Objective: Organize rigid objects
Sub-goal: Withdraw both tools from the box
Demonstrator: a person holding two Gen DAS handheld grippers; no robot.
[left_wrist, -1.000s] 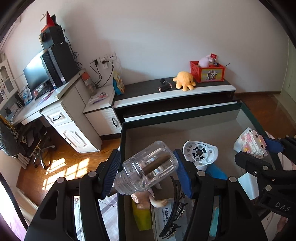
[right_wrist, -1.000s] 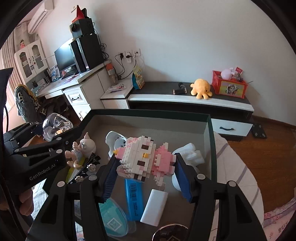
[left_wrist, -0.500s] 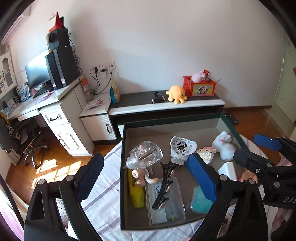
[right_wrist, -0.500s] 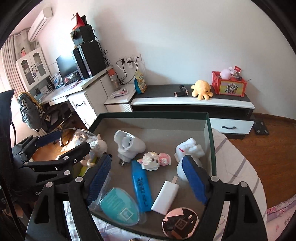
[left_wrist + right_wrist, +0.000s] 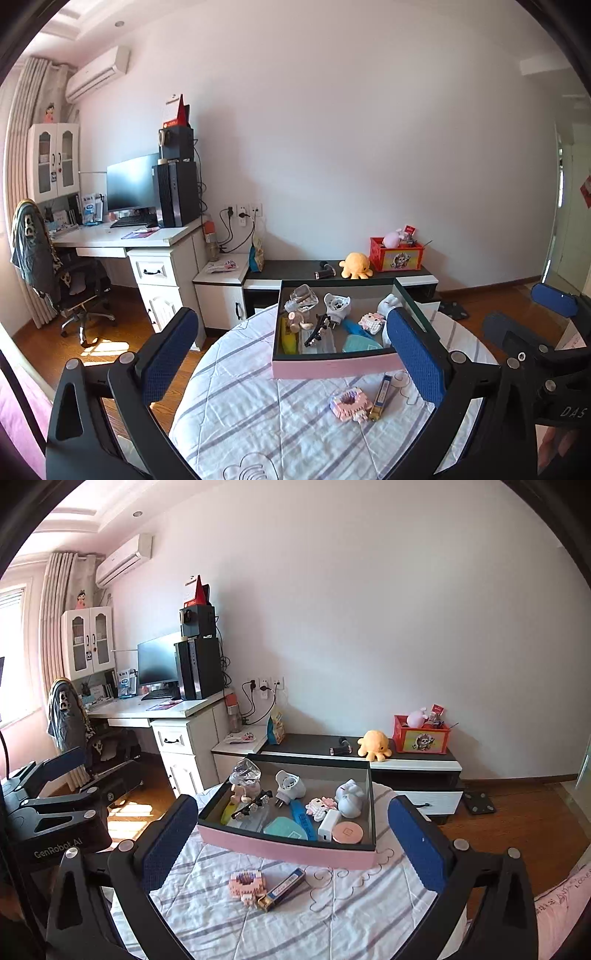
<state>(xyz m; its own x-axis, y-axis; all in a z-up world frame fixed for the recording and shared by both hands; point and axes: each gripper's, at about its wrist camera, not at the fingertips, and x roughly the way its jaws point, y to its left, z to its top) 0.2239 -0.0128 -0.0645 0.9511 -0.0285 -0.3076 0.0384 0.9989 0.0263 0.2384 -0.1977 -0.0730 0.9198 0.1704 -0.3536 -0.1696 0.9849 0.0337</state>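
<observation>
Glass bottle (image 5: 303, 297) and block toy (image 5: 322, 807) now lie in the box (image 5: 284, 847); both hand-held grippers, left (image 5: 295, 354) and right (image 5: 291, 843), have just opened, empty, leaving two things near the worktop's front edge

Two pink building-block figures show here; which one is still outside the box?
The round, ring-shaped pink block figure, lying on the striped cloth beside a slim blue packet. The other block figure lies inside the pink-fronted box.

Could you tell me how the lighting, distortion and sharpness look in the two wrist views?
Left wrist view: strong fisheye bending with dark corners, a sunlit patch on the floor, and the box sharp. Right wrist view: the same curved edges, the window washed out by glare, and the box and its contents crisp with no motion blur.
</observation>
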